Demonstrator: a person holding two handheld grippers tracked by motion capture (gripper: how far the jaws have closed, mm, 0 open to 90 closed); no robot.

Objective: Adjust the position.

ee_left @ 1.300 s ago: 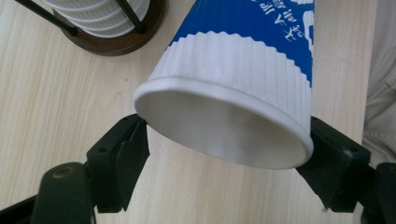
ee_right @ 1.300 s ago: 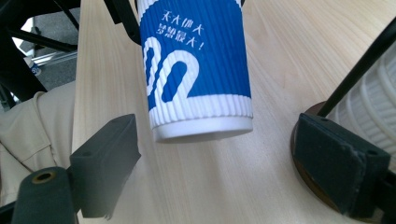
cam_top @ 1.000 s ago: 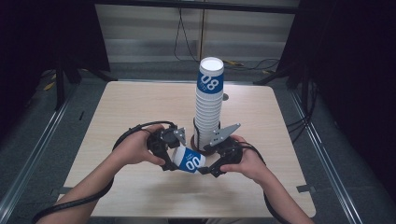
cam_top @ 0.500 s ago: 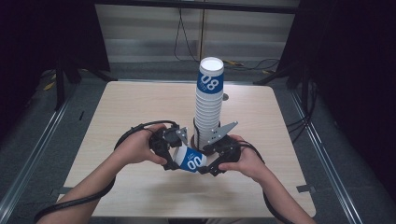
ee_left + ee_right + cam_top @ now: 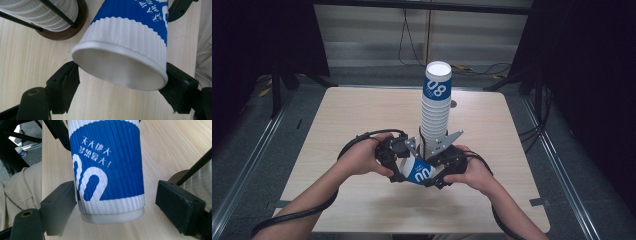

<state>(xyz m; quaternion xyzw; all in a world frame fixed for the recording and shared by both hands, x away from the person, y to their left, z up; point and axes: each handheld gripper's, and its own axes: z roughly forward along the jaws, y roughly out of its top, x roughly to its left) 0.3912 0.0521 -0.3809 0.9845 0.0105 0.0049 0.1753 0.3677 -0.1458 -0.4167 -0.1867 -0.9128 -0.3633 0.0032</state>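
Blue-and-white cup (image 5: pixel 418 170): lies tilted between both grippers, just above the table (image 5: pixel 337 125) near the middle of its near edge.
Left gripper (image 5: pixel 120 82): jaws clamped on the cup's rim, one at each side.
Right gripper (image 5: pixel 115 207): jaws have just been closing, the cup's base end between them, gaps at both pads.
Cup stack (image 5: pixel 436 107): upright in a rack just behind the grippers, toward the table's middle.
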